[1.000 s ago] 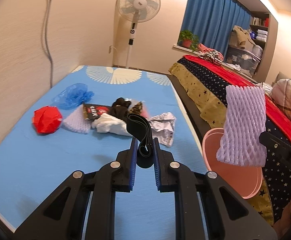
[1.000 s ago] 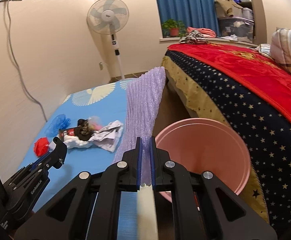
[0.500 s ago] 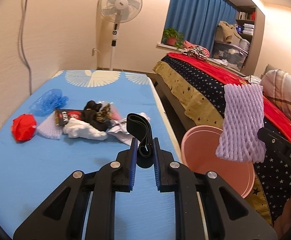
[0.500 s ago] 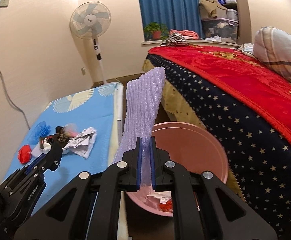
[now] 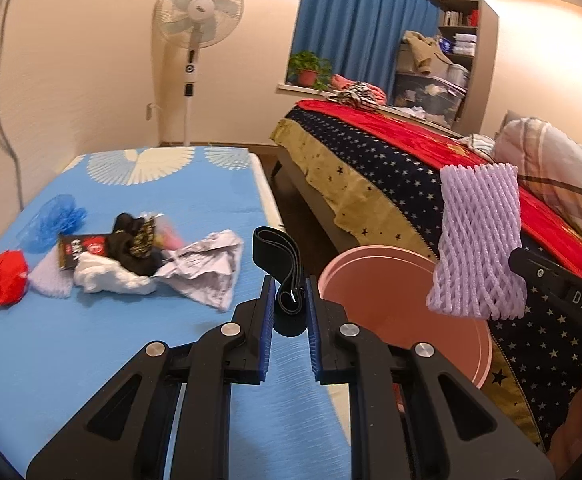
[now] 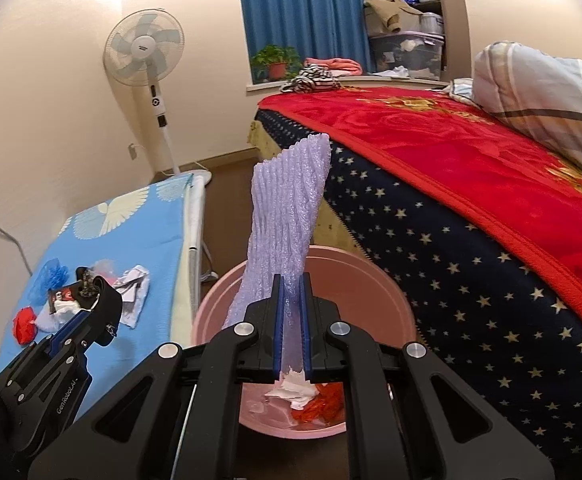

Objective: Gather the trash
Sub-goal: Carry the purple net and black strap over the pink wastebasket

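My left gripper point(image 5: 289, 298) is shut on a black looped band point(image 5: 279, 264), held above the right edge of the blue mat point(image 5: 91, 340) beside the pink bin point(image 5: 391, 280). My right gripper point(image 6: 291, 296) is shut on a purple foam net sleeve point(image 6: 287, 236), which stands upright over the pink bin point(image 6: 375, 284). White and red scraps lie in the bin's bottom. In the left wrist view the purple foam net sleeve point(image 5: 477, 242) hangs over the bin's right side. A pile of trash point(image 5: 131, 256) lies on the mat: red wad, white foam, black wrapper, crumpled paper, blue plastic.
A bed with a starred dark cover and red blanket point(image 6: 471, 184) runs close along the bin's right. A standing fan point(image 5: 197, 40) stands by the far wall. Brown floor shows in the narrow gap between mat and bed.
Both grippers have swung right, toward the bin and bed, each keeping its load. The bin now sits right under the foam sleeve, and the trash pile has slid left in both views.
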The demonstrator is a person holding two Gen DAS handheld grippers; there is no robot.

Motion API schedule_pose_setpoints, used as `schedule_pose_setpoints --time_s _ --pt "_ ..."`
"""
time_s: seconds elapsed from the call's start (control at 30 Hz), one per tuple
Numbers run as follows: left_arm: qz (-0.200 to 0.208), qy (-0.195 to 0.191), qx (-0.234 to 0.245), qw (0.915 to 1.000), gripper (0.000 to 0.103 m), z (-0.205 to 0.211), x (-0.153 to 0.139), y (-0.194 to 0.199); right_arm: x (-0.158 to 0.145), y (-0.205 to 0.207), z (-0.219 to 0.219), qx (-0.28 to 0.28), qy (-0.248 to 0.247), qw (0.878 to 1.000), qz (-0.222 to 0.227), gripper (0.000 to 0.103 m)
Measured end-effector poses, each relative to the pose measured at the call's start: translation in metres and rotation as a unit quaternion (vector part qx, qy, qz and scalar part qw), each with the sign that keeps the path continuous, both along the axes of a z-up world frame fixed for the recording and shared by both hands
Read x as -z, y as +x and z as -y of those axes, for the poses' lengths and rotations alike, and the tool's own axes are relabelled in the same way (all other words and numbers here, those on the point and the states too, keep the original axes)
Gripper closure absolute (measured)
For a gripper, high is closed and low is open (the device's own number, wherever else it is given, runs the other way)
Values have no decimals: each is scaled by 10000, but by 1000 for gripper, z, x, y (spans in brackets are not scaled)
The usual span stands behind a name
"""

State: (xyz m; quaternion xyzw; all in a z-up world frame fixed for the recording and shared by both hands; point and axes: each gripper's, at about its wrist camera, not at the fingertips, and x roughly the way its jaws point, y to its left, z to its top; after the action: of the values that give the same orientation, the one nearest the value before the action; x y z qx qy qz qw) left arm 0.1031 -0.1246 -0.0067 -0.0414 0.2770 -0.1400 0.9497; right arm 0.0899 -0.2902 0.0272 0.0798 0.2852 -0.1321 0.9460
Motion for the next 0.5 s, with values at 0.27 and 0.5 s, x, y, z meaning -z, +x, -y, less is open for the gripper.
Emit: schedule_pose_setpoints --time_s 0.27,0.5 --pt "-99 18 454 9989 88 27 4 12 -1 -1 14 253 -96 9996 -103 95" --pt "-221 83 781 9967 88 45 11 21 7 1 24 444 -162 9986 -253 95"
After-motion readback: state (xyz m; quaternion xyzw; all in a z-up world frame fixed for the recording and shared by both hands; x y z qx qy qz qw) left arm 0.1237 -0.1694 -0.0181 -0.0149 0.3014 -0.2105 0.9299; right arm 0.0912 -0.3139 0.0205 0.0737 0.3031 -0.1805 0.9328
